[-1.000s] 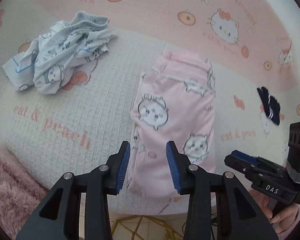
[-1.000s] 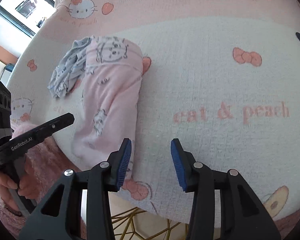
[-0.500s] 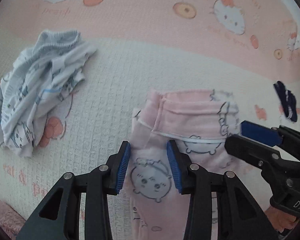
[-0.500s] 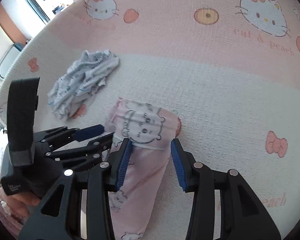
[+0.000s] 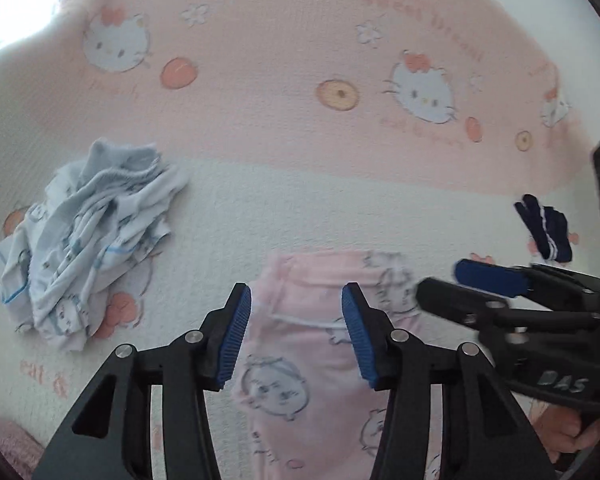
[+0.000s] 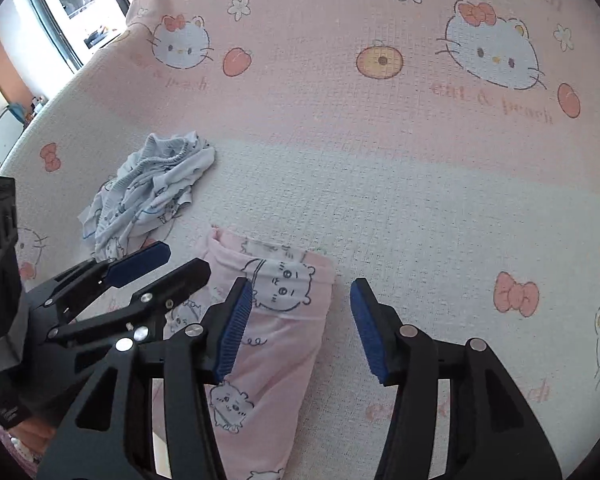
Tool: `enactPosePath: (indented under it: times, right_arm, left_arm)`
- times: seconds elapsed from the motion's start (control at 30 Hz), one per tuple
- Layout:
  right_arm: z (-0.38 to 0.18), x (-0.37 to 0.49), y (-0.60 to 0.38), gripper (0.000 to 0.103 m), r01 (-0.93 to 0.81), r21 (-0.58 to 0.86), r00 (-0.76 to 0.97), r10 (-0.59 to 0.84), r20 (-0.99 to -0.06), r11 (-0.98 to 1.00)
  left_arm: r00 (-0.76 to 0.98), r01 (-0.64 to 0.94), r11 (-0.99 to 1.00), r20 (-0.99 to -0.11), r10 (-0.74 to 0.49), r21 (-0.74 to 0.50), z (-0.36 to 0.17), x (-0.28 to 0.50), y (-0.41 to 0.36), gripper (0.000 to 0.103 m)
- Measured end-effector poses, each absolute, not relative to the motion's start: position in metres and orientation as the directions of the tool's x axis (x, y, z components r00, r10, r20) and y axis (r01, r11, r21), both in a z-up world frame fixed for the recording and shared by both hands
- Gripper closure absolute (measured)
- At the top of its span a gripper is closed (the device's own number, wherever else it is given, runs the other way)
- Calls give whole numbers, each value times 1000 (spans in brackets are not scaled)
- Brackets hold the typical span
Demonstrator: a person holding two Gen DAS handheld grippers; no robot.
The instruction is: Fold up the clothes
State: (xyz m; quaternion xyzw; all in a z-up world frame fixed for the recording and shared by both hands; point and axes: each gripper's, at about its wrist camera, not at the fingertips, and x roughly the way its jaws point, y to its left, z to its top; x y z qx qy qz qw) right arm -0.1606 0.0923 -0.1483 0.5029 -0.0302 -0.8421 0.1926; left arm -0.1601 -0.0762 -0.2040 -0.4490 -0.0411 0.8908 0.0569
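The left gripper (image 5: 296,332) hangs low in its own view, its blue pads (image 5: 233,340) apart and widening, with nothing pinched between them. Seen through the gap lies the pink trousers (image 5: 312,360), flat on the blanket (image 5: 300,208); the pads hover above the cloth rather than pressing it. The right gripper (image 6: 300,328) does much the same: its jaws stand apart and are opening, empty, with the right edge of the pink trousers (image 6: 276,344) under the left pad (image 6: 234,328) and bare blanket (image 6: 420,220) under the other.

Each gripper shows in the other's camera. In the left view the right gripper (image 5: 460,284) reaches in from the right edge, just beside the waistband, with part of a hand (image 5: 560,428) below it. In the right view the left gripper (image 6: 172,264) comes in from the left, over the waistband's left corner.

The trousers are folded lengthwise, printed with small cartoon animals, the waistband at the far end and the legs running back toward the near edge of the bed.

Farther off to the left sits a crumpled pale blue garment (image 5: 84,248), also seen in the right view (image 6: 152,192), well apart from the trousers. To the right, a small navy striped item (image 5: 546,232) lies on the blanket.

Beyond these the blanket turns from white to pink, with cat faces and peaches. A window (image 6: 72,4) shows at the far left corner.
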Motion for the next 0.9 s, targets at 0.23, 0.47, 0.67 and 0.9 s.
enactPosePath:
  times: [0.23,0.47,0.67,0.9]
  right_arm:
    - [-180,-177,85,57,299,220,-371,-325,-870,-929]
    - [-185,-177,98,46,244,220,-383,-303,-873,-944]
    - [-177,-150,109,49,246,1,-399,-103,-911,-969]
    - [-165,-109,112,49,208,331,-360,-386,-849,-921]
  left_arm:
    - [-494,-22,-985,-855,158,-169,-240,-186,-88,52]
    - [-476,-9,-988,-868,143,-157,-252,-181,-91,47]
    - [-549,168,-835,-753,362,-524,-252,-175,-149,42]
    - [-514,95,-876,-777,364,-473,-225,-139,-143,42]
